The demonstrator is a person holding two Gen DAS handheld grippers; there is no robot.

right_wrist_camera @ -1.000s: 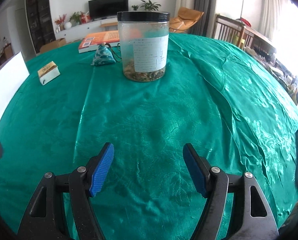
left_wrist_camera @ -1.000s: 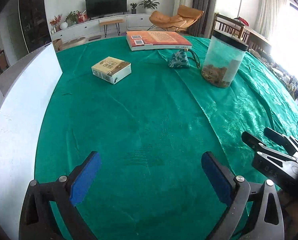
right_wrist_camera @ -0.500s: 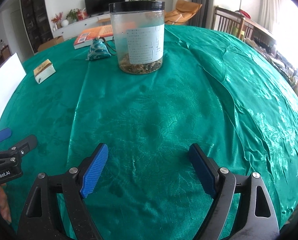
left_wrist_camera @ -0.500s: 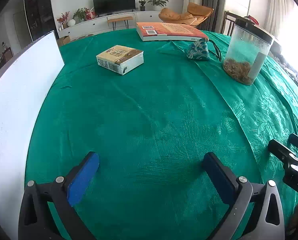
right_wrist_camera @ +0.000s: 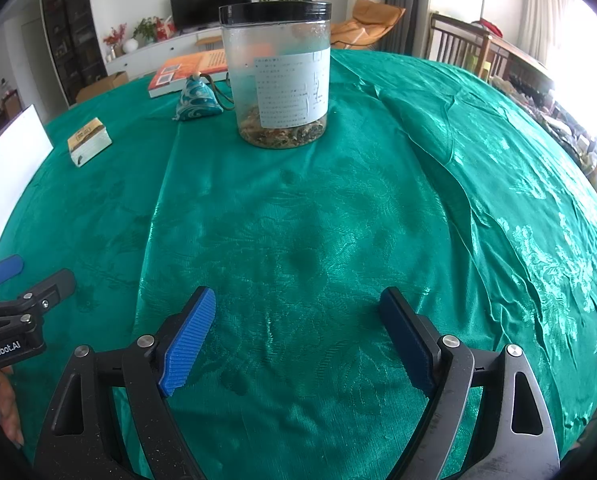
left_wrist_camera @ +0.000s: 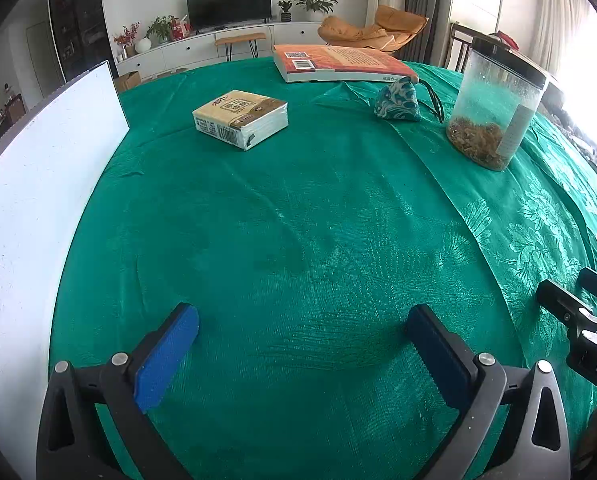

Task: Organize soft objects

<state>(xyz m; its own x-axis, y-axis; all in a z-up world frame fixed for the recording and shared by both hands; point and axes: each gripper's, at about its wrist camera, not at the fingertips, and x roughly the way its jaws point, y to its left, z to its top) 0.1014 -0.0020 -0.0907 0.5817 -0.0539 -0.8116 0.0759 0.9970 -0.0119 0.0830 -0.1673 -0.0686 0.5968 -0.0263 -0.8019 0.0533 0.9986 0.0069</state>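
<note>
A soft pack of tissues [left_wrist_camera: 241, 118] lies on the green tablecloth at the far left; it also shows in the right wrist view [right_wrist_camera: 89, 140]. A small blue patterned cloth pouch [left_wrist_camera: 397, 101] with a cord sits beside the book; it shows in the right wrist view [right_wrist_camera: 197, 101] too. My left gripper [left_wrist_camera: 302, 334] is open and empty over bare cloth, well short of both. My right gripper [right_wrist_camera: 296, 328] is open and empty, in front of the jar.
A clear plastic jar [right_wrist_camera: 277, 80] with a black lid and dried bits inside stands mid-table, also in the left wrist view [left_wrist_camera: 494, 104]. An orange book [left_wrist_camera: 342, 63] lies at the back. A white board [left_wrist_camera: 30, 184] stands along the left edge. The green tablecloth [left_wrist_camera: 298, 220] is wrinkled at right.
Both grippers have shifted a little toward the objects; the tissue pack, pouch and jar appear nearer. The right gripper's jaws have opened wider. Nothing was picked up.
</note>
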